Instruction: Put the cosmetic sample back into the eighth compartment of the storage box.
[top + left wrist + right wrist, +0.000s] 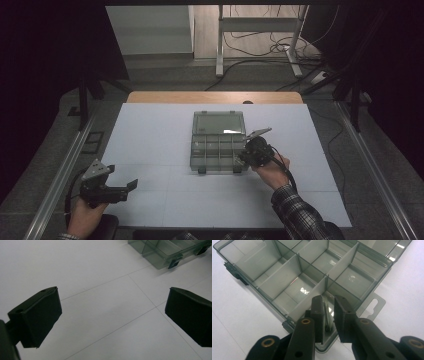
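The right gripper's (329, 315) two black fingers (318, 315) stand almost together, a narrow gap left between their flat rubbery pads, and they dip into the near corner compartment of the organizer box (294, 272). In that gap lies a thin dark metal piece (326, 315), long and slim like a screw or pin; the right gripper view does not let me tell whether the pads press on it or merely flank it. The box is smoky translucent plastic, rectangular, cut by thin straight dividers into square cells, with a hinged lid (219, 122) lying open behind it and dark latches on its front edge. It sits mid-table on the smooth white mat (150, 150). The left gripper (127, 189) rests well away at the near left corner, its blocky pads (37, 315) spread wide over bare mat.
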### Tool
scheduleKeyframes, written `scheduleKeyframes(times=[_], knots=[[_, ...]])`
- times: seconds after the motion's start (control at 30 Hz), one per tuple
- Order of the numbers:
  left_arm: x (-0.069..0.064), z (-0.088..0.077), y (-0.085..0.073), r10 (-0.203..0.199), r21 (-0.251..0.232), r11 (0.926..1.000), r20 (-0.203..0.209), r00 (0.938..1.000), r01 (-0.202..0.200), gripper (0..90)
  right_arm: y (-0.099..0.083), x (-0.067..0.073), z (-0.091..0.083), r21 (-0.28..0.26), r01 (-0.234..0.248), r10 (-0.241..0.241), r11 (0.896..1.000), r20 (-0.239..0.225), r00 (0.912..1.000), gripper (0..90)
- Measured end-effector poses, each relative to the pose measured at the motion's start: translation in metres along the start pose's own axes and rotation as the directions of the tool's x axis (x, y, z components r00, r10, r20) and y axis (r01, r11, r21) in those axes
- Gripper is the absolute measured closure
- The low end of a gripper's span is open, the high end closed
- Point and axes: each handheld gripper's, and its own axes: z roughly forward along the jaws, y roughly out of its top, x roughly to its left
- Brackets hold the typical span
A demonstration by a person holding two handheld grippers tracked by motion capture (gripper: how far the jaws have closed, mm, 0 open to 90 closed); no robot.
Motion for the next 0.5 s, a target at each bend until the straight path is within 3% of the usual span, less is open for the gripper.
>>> scheduleKeyframes(times=[0.5], knots=[[0.0001, -0.0002, -0.0001, -0.001, -0.001, 1.0, 0.002, 1.0, 0.001, 1.3, 0.0003, -0.0005, -0.0041, -0.025, -0.017, 0.017, 1.0, -0.004, 0.9998, 64.9]])
